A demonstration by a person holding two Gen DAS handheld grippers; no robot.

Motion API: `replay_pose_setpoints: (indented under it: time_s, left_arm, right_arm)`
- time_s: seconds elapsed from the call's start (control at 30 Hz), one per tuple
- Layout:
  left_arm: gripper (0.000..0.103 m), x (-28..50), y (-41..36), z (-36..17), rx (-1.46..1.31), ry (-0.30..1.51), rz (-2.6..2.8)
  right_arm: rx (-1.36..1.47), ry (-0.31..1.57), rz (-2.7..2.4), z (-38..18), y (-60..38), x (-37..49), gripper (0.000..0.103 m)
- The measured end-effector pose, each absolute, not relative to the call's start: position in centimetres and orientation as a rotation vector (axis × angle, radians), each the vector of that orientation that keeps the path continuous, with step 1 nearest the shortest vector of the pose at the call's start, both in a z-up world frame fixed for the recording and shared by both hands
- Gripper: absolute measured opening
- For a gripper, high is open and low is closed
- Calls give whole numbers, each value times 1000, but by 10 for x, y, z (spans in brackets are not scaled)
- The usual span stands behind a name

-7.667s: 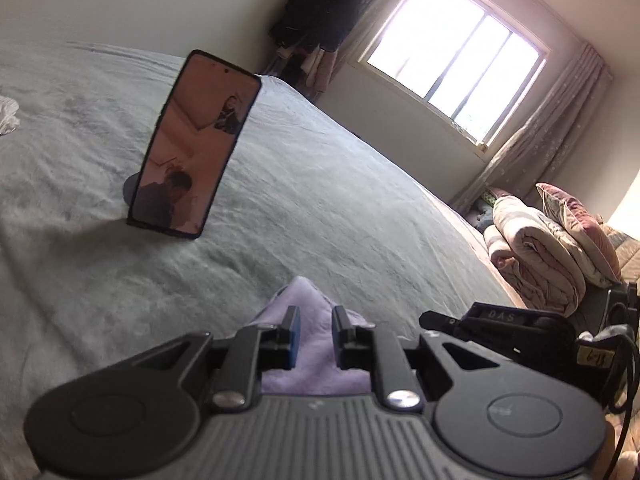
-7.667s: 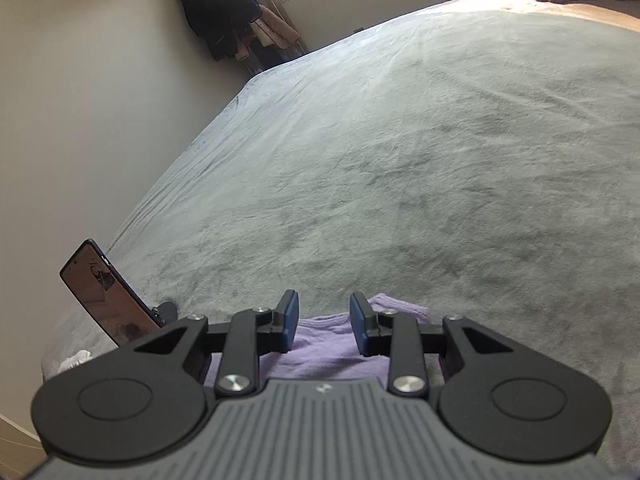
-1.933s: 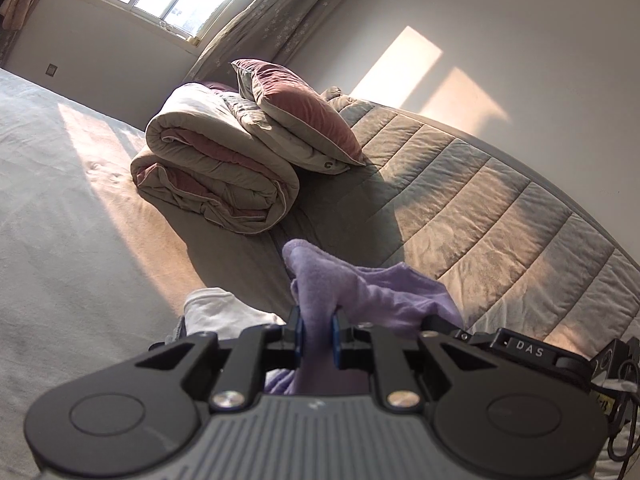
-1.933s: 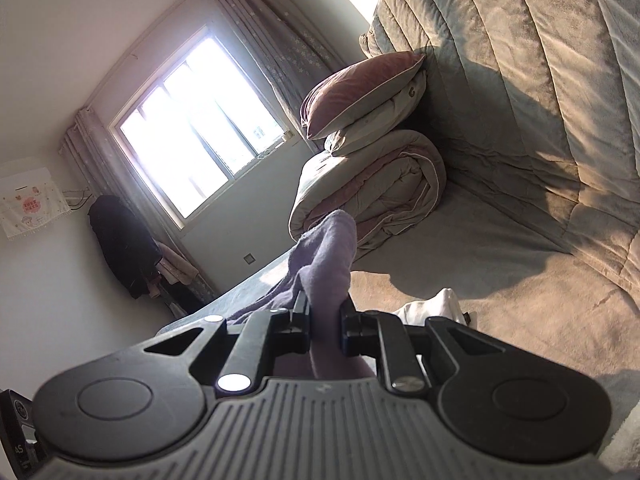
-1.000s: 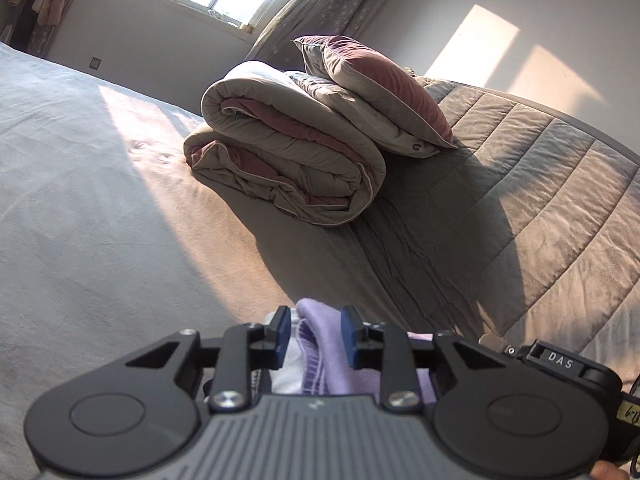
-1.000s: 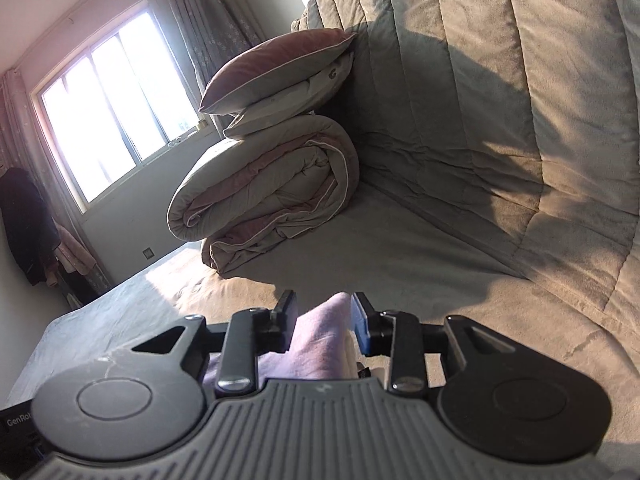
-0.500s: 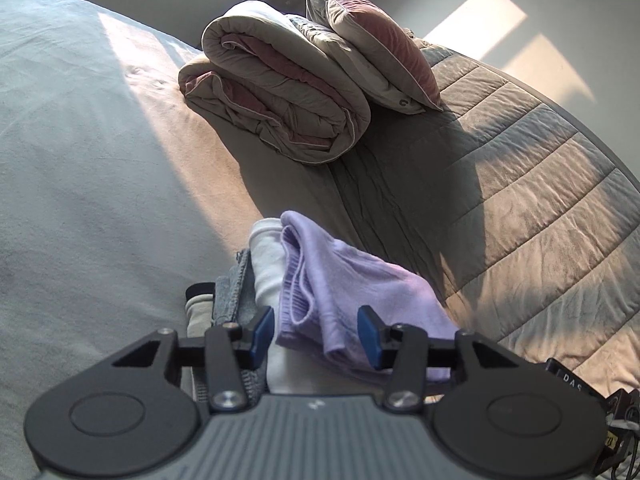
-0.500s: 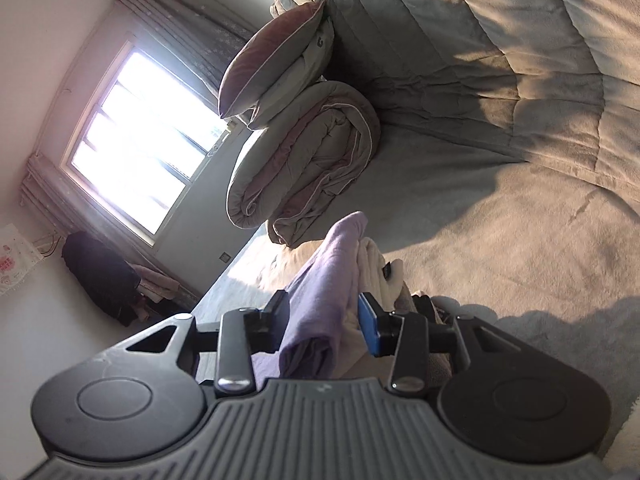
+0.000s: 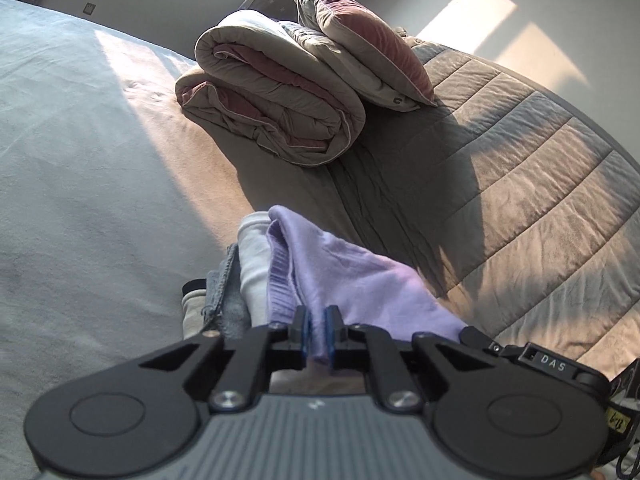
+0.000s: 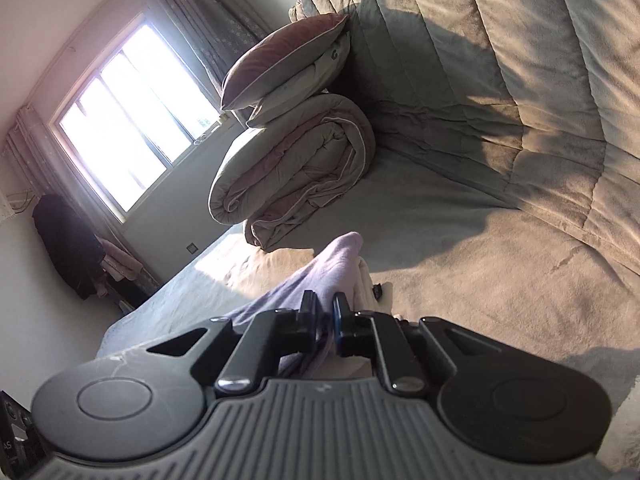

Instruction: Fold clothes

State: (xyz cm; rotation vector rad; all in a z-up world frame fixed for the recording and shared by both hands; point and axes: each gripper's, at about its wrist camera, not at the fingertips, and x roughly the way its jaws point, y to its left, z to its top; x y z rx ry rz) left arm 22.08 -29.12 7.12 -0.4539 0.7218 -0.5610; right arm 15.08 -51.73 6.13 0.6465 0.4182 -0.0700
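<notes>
The lilac garment (image 9: 360, 276) lies folded on top of a small stack of folded clothes on the bed, close in front of both cameras. Beneath it in the left wrist view sit a white folded piece (image 9: 253, 268), a grey one (image 9: 228, 300) and a cream one with a dark trim (image 9: 191, 308), their edges stepping out to the left.

The bed (image 9: 80, 200) is covered in a pale grey fleecy sheet, with a broad band of warm sunlight crossing it. Behind the stack rises a quilted grey headboard (image 9: 520, 168), padded in wide stitched panels. A rolled duvet (image 9: 272, 108), beige outside and dusky pink inside, rests against the base of it, and a pink-and-grey pillow (image 9: 360, 52) lies on top of the roll. In the right wrist view a bright window (image 10: 132, 108) with patterned curtains stands beyond the bed, and dark clothing (image 10: 68, 244) hangs by the white wall to its left.

The left gripper (image 9: 316, 330) has its jaws closing, nearly together, with a fold of the lilac fabric pinched between the blue pads at the near edge of the garment. The right gripper (image 10: 323, 316) is likewise closing to a narrow gap, with a lilac fold caught between its fingers. Part of the right gripper's body shows at the lower right of the left wrist view.
</notes>
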Motion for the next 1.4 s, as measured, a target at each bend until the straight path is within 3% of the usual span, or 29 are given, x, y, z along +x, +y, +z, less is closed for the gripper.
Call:
replay_pose_setpoints:
  time_s: [0.3, 0.37, 0.57, 0.7, 0.9, 1.0, 1.1, 1.23, 1.4]
  left_arm:
    - [35, 208, -280, 73, -396, 721, -536]
    - [41, 203, -274, 75, -393, 727, -522]
    - [59, 179, -260, 92, -294, 729, -462]
    - [64, 160, -252, 106, -229, 737, -432]
    - [88, 126, -237, 126, -157, 745, -391]
    - [98, 110, -231, 134, -117, 760, -374]
    - [102, 95, -226, 144, -69, 749, -358]
    - [102, 83, -219, 156, -32, 768, -342]
    - [102, 71, -214, 164, 7, 804, -337]
  right_arm:
    - [555, 433, -100, 66, -509, 137, 23]
    - [560, 424, -105, 71, -506, 130, 44]
    - [532, 432, -117, 86, -485, 111, 49]
    - [513, 441, -128, 96, -467, 97, 53]
    - [463, 474, -146, 111, -437, 71, 59]
    - [419, 491, -150, 119, -421, 59, 72]
    - [375, 513, -157, 128, -407, 50, 76]
    - [343, 534, -177, 139, -393, 39, 101]
    - [333, 574, -190, 147, -381, 27, 103]
